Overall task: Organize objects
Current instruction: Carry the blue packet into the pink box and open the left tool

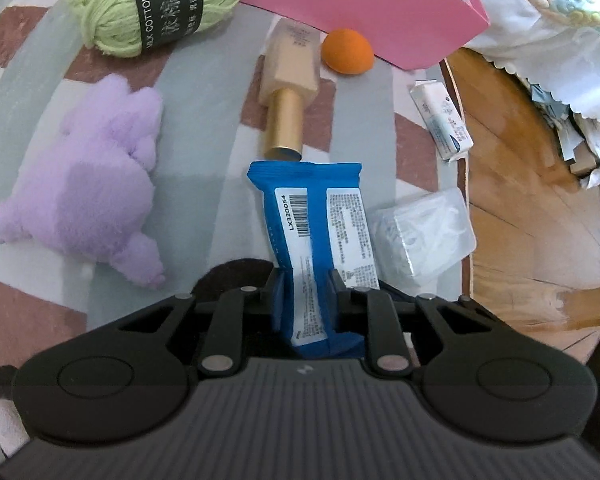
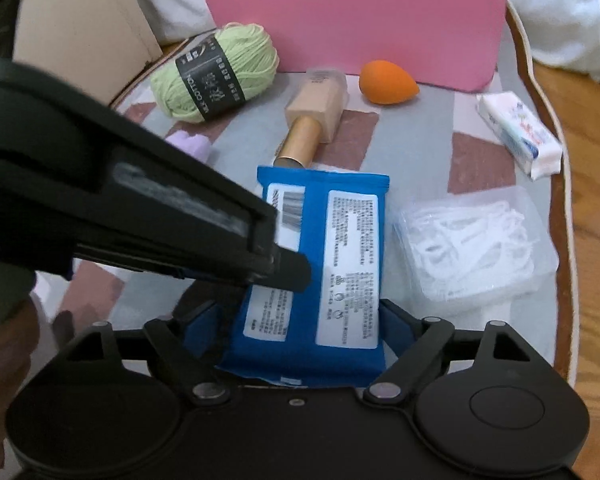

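**Q:** Grippers first, then. What is each one doing with the blue packet (image 1: 314, 236)?

**A:** The left gripper (image 1: 307, 300) is clamped on it, pinching the near end at the centre seam so the wrapper bunches between the pads. The right gripper (image 2: 300, 320) has its jaws standing wide to either side of the same near end; whether its pads actually press the edges I cannot tell.

**Q:** Where does the packet lie, and which way does it run?

**A:** On the patterned cloth (image 1: 204, 140), label side up. Its long axis runs straight away from both grippers, the far end touching or just short of the gold cap of the beige bottle (image 1: 290, 92). Beyond that stands the pink box (image 2: 356, 28), open at the top; I judge that to be where things go, so the packet would travel forward along its own length and up over the box's front wall.

**Q:** Which hand is nearer?

**A:** Both are at the packet's near end; only the left plainly has it.

**Q:** Anything hard to read?

**A:** In the right wrist view the left gripper crosses the frame, blurred, and covers part of the barcode label and most of the purple plush toy (image 1: 88, 184). The packet's near edge is hidden under the gripper bodies in both views. The box's inside cannot be seen.
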The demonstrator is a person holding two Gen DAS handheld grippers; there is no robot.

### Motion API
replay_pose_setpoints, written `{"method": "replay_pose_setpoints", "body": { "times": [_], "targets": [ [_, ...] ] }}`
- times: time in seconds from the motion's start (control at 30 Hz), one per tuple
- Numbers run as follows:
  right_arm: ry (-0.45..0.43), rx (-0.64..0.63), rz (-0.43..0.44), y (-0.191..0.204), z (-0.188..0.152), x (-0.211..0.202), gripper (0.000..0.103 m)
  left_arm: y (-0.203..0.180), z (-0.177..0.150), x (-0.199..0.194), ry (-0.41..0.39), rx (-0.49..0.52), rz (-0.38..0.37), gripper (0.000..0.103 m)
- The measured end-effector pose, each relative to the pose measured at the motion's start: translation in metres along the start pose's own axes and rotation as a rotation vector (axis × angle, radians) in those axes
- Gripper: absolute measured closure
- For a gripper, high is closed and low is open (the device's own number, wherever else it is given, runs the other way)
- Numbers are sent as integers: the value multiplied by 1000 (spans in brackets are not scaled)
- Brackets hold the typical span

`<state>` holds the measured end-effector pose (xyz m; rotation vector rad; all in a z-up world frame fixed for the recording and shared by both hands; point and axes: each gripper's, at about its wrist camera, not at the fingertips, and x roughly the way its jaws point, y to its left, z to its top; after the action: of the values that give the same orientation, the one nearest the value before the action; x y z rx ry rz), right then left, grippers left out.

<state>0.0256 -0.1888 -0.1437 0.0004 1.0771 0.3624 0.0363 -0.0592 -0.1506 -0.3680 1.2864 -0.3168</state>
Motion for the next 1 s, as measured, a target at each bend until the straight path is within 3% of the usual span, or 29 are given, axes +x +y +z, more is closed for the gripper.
{"method": "replay_pose_setpoints", "body": {
  "times": [0.13,0.37,0.47,0.7,1.0],
  "targets": [
    [-10,0,-29,-2,-1,-3,31,-7,-1,-5,-12,28,3,83],
    [-50,9,0,-10,8,-31,34,-36,7,-36,-59,100,18,83],
    [-85,28,15,-15,23,-50,34,-58,25,-51,-84,125,31,83],
    [-164,84,10,-47,87,-89,34,-113,86,-87,-164,200,12,83],
    [-200,105,51,-75,188,-135,34,-148,180,-116,-216,277,-50,83]
  ]
}}
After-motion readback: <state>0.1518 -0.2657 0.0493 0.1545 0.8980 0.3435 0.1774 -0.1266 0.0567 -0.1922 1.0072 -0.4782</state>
